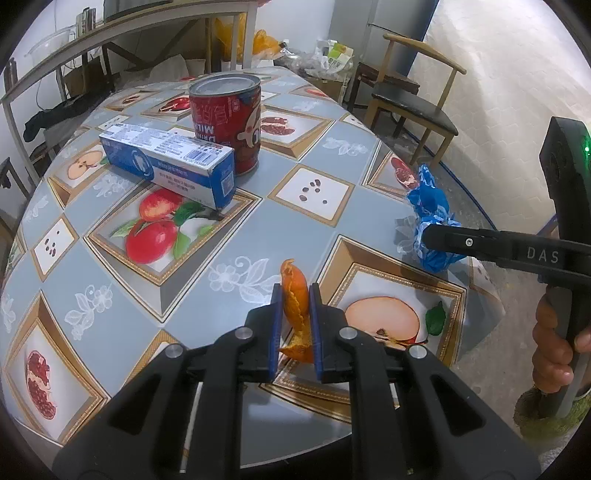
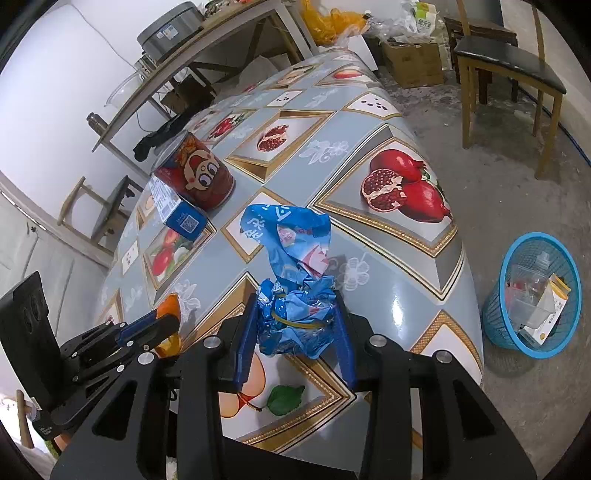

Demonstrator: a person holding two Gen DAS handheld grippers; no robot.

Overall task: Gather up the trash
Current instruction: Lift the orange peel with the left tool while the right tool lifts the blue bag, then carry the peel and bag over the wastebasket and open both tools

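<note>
My left gripper [image 1: 295,291] is shut on a piece of orange peel [image 1: 295,299] just above the table's near side; it also shows in the right wrist view [image 2: 168,317]. My right gripper [image 2: 297,299] is shut on a crumpled blue plastic wrapper [image 2: 291,258] near the table's right edge; the wrapper also shows in the left wrist view [image 1: 428,206]. A red milk can [image 1: 226,118] and a blue-and-white toothpaste box [image 1: 170,162] stand together farther back on the table. A blue trash basket [image 2: 532,295] holding some packaging sits on the floor to the right.
The table [image 1: 240,229] has a fruit-print cloth. A wooden chair [image 1: 410,99] stands beyond the table's right side. A shelf bench [image 1: 110,33], cardboard boxes [image 2: 413,62] and plastic bags [image 2: 332,18] are at the back.
</note>
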